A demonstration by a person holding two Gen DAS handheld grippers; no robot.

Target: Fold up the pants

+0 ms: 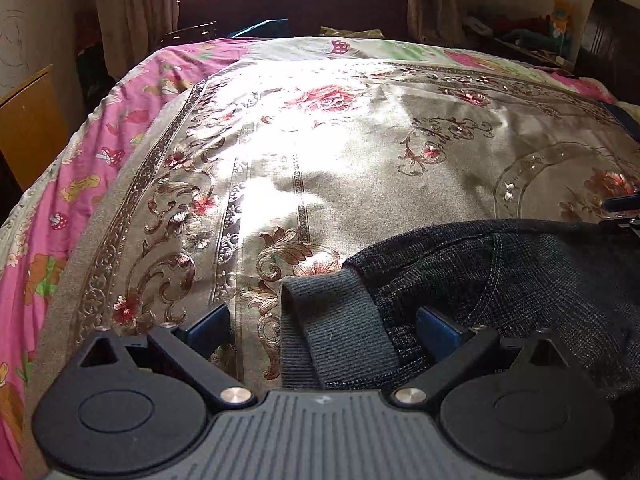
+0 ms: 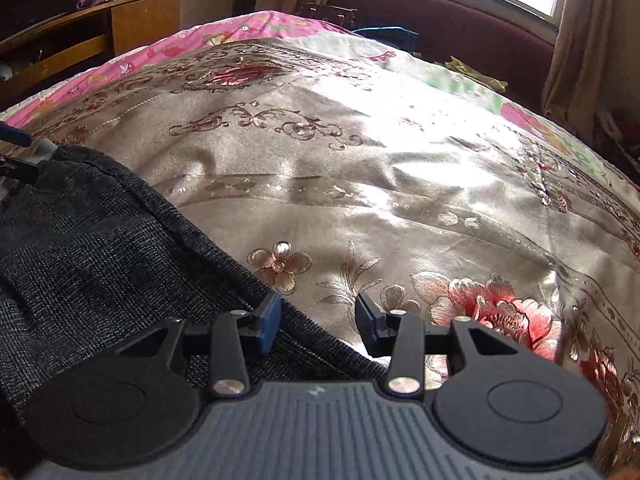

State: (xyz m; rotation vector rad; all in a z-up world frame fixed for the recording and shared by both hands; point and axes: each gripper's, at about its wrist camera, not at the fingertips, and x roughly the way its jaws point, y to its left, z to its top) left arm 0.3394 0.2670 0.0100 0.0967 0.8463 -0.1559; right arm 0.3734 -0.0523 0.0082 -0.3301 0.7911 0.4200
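Observation:
Dark grey pants (image 1: 520, 272) lie on the gold floral bedspread (image 1: 320, 160), at the lower right of the left wrist view. A lighter grey ribbed waistband (image 1: 340, 332) lies between the fingers of my left gripper (image 1: 324, 328), which is open around it. In the right wrist view the pants (image 2: 100, 248) fill the lower left. My right gripper (image 2: 318, 320) is open, with the edge of the pants running between its fingers. The right gripper also shows in the left wrist view (image 1: 622, 212) at the far edge of the pants.
A pink patterned quilt (image 1: 48, 220) hangs off the bed's left side. A wooden cabinet (image 1: 28, 128) stands at left, a wooden desk (image 2: 100, 28) at the far left. A maroon sofa (image 1: 296, 4) and curtains (image 1: 132, 4) are beyond the bed under a window.

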